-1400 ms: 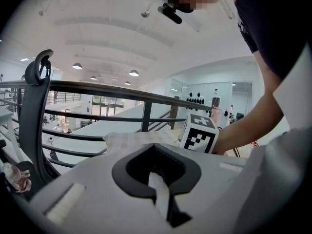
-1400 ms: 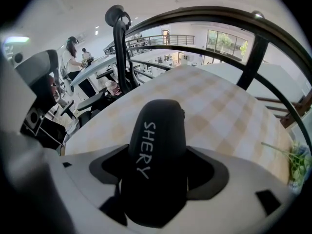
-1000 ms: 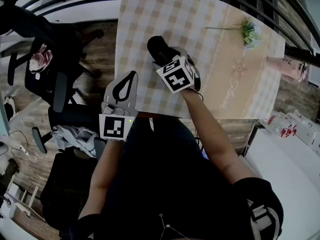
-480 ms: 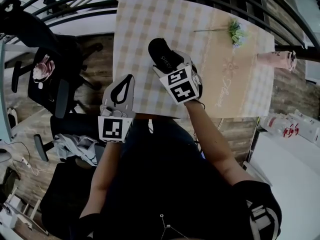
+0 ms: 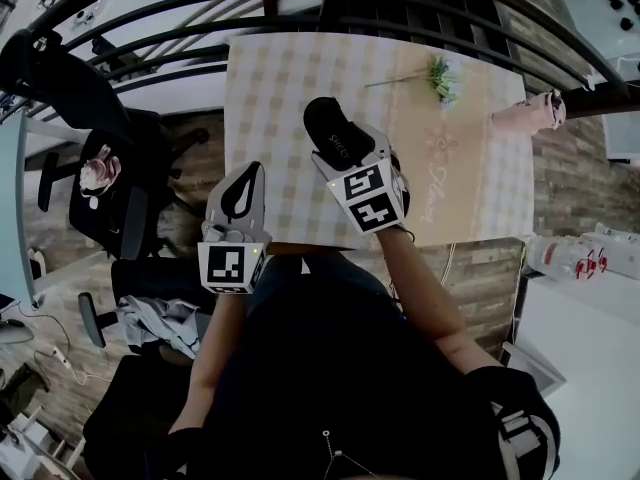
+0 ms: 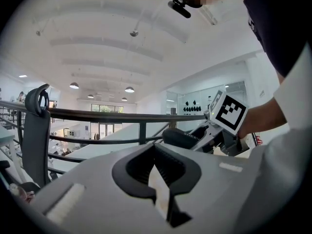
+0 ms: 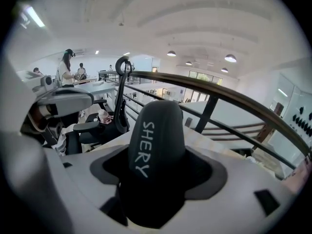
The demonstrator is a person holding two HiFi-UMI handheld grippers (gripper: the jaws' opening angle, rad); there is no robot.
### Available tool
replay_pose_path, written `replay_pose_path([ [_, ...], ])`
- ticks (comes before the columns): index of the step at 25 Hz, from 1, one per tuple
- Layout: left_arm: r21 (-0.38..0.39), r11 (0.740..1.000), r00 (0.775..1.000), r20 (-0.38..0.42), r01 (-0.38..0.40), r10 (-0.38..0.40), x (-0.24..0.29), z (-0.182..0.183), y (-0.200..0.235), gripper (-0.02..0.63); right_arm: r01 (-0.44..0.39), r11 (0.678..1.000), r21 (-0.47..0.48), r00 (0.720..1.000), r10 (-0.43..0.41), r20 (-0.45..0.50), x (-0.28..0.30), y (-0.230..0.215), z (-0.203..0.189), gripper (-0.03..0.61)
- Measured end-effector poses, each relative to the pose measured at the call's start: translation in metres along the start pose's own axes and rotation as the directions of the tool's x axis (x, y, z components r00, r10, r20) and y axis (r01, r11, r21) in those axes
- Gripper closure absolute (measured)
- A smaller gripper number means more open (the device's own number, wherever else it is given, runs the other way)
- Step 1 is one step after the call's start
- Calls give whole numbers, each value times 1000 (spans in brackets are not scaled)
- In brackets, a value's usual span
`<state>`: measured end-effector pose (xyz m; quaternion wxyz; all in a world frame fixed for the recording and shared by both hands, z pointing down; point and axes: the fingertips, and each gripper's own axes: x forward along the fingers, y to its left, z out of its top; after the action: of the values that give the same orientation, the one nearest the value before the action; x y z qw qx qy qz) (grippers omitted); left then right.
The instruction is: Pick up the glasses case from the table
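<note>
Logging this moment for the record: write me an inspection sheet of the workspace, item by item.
Surface: table under a checked cloth, mostly bare.
Job's things: black glasses case, printed SHERY, gripped at its near end, its far end sticking out over the cloth; whether it is off the cloth cannot be told.
Clutter: flower sprig at the far side; pink bottle lying at the right edge.
Grippers: right gripper shut on the glasses case; left gripper shut, empty, at the table's near left corner.
Cables: nothing seen on the table; a thin cable on the floor at left.
Surroundings: black railing beyond the table; office chair at left; wooden floor.
</note>
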<state>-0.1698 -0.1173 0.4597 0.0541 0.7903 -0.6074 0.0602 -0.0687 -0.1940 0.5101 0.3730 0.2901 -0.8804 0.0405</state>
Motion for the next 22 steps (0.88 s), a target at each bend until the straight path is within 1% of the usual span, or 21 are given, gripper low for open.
replay_pose_path([
  [3,14,1000,1000,22,-2,2,-2,13,7,603,25,1000,-8,999,-24,28,-10,1,11,229],
  [13,55,998,994,107,-7,1,-5,57,-1,603,101,995,-4,986,-100,137,-57,-10,33,229],
  [16,56,998,991,134,-7,-1,-7,70,-5,603,116,993,6,980,-115,164,-70,-11,39,229],
  [19,59,998,987,164,-4,-5,-7,84,-8,603,134,991,30,971,-137,197,-83,-13,46,229],
  [22,60,998,982,191,-4,-8,-8,94,-12,603,173,984,44,953,-179,246,-96,-18,54,229],
])
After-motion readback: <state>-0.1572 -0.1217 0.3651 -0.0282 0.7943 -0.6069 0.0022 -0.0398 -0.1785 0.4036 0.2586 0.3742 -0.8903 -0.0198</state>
